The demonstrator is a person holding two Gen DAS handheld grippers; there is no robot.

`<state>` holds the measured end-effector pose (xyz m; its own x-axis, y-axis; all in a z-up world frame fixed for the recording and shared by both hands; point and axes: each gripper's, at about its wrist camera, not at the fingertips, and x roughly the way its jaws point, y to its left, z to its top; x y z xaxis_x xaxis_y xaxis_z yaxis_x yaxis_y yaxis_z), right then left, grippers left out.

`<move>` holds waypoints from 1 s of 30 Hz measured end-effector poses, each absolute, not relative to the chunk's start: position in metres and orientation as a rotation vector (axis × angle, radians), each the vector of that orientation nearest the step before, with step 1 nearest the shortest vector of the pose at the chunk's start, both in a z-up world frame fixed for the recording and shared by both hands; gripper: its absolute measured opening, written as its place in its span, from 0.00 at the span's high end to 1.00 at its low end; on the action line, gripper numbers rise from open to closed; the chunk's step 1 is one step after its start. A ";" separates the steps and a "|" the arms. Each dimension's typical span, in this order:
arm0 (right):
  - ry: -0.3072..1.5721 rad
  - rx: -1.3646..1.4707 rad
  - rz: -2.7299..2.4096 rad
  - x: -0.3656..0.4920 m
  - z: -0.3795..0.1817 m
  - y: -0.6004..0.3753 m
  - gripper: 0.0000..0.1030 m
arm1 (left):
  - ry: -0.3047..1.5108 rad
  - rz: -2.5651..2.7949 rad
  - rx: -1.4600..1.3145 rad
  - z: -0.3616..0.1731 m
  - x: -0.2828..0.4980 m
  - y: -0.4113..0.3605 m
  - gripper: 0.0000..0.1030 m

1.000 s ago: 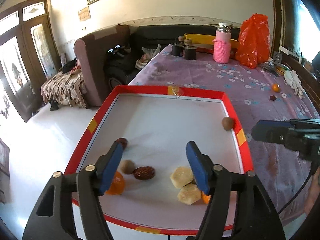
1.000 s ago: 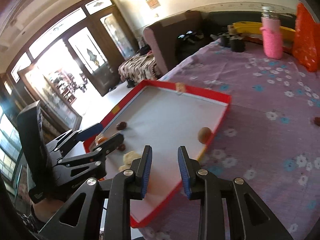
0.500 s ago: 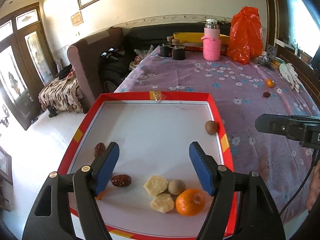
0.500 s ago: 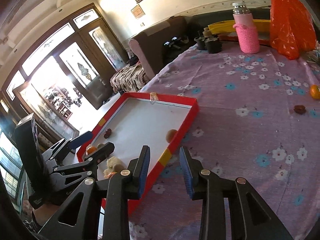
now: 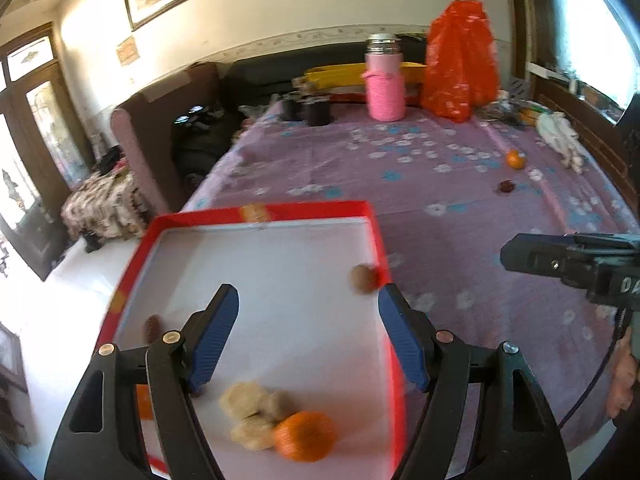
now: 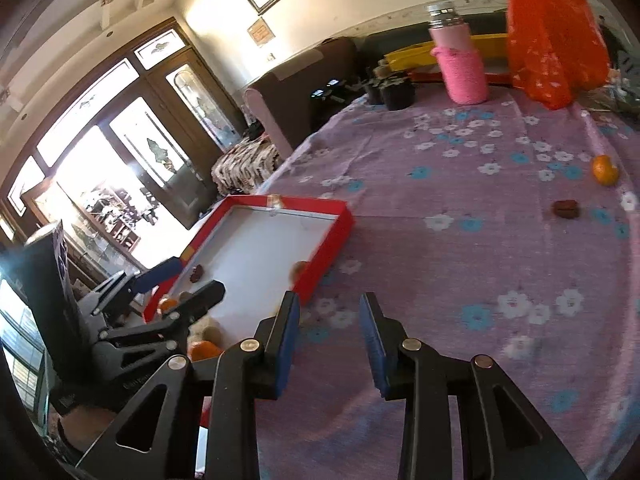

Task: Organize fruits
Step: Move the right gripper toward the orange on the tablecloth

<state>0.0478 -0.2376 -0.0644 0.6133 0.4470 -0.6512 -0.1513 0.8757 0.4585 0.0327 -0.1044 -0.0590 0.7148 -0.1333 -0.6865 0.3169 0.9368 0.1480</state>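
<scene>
Swinging both grippers away from the red-rimmed white cardboard tray has changed your outlook: a second ago each camera looked down into the tray, and now they look out across the purple flowered tablecloth. Your left gripper hangs above the tray's near right corner, its blue pads spread wide with nothing between them. Your right gripper is over bare cloth just past the tray's edge, jaws parted a little and empty.

Sorted so far, inside the tray: a round orange tangerine touching three pale knobbly pieces at the near edge, a brown round fruit against the right wall, a dark red date by the left wall, and a second orange fruit half hidden behind your left finger.

Still loose, well apart from the tray toward the far right of the table: a small orange tangerine and, just nearer, a dark wrinkled date. The shift suggests you are heading for those two; the date looks the closer reach for your right gripper, which will need to open wider for the tangerine.
</scene>
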 end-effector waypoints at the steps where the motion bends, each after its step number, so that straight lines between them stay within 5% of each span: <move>1: 0.847 0.375 0.343 0.047 -0.065 -0.244 0.67 | 0.734 -0.280 0.266 -0.057 0.034 -0.114 0.30; 16: 0.857 0.359 0.029 0.082 -0.068 -0.428 0.61 | 0.819 -0.498 0.312 -0.083 0.105 -0.291 0.24; 30: 0.901 0.244 -0.077 0.179 -0.100 -0.448 0.57 | 0.867 -0.544 0.328 -0.103 0.127 -0.323 0.24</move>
